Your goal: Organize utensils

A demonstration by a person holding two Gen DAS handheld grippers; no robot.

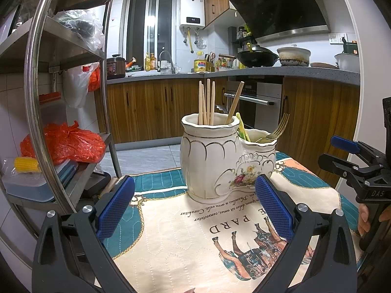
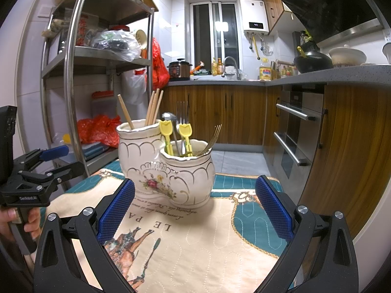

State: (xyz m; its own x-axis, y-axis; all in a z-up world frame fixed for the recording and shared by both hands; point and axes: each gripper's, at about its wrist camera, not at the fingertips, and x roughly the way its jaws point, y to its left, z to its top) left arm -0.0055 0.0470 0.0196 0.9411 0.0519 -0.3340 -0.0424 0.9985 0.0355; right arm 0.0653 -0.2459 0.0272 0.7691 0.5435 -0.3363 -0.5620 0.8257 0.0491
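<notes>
A white ceramic two-pot utensil holder (image 1: pixel 215 161) (image 2: pixel 161 171) with gold trim and a flower print stands on a printed table mat (image 1: pixel 185 241) (image 2: pixel 195 239). Its taller pot holds several wooden chopsticks (image 1: pixel 206 102) (image 2: pixel 152 107). The lower pot holds a gold fork (image 1: pixel 279 127) (image 2: pixel 212 136), a steel fork (image 2: pixel 182 114), a ladle-like spoon (image 2: pixel 168 117) and two yellow-handled utensils (image 2: pixel 166 131). My left gripper (image 1: pixel 195 210) is open just in front of the holder, with nothing between its fingers. My right gripper (image 2: pixel 195 210) is open too, also empty, short of the holder.
A steel shelf rack (image 1: pixel 73 56) (image 2: pixel 80 61) with orange bags and boxes stands to the left of the table. Wooden cabinets, an oven (image 2: pixel 295 131) and a grey counter run behind. The other gripper, held by a hand, shows at each view's edge (image 1: pixel 354 166) (image 2: pixel 41 171).
</notes>
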